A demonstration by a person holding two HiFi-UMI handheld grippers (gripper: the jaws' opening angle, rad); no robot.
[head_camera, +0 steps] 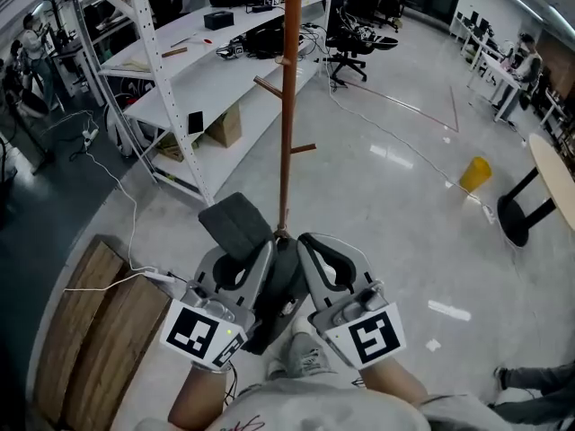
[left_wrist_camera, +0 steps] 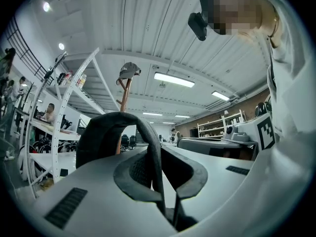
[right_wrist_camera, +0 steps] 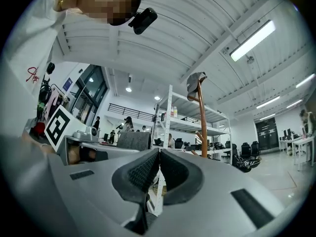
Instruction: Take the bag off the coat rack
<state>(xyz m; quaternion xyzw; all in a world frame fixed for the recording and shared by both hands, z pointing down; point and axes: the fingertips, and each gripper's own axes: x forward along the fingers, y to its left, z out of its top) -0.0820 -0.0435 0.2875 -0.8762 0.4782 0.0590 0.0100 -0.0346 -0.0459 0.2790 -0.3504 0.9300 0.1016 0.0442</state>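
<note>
I had the left claw (left_wrist_camera: 160, 154) clamped on the strap of the dark grey fabric bag (head_camera: 235, 224), which hung right at it, seemingly clear of the brown wooden coat rack (head_camera: 286, 106) ahead. Right claw (right_wrist_camera: 159, 154) was pinched together, empty. Mostly done I'd say, only carrying it off left.

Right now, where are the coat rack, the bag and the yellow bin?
coat rack (head_camera: 287, 106), head view, middle of its wooden pole.
bag (left_wrist_camera: 95, 137), left gripper view, its dark strap.
yellow bin (head_camera: 475, 174), head view, its side.

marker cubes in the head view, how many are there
2: a cube on the left claw, lower left; a cube on the right claw, lower right. No others seem hidden.
</note>
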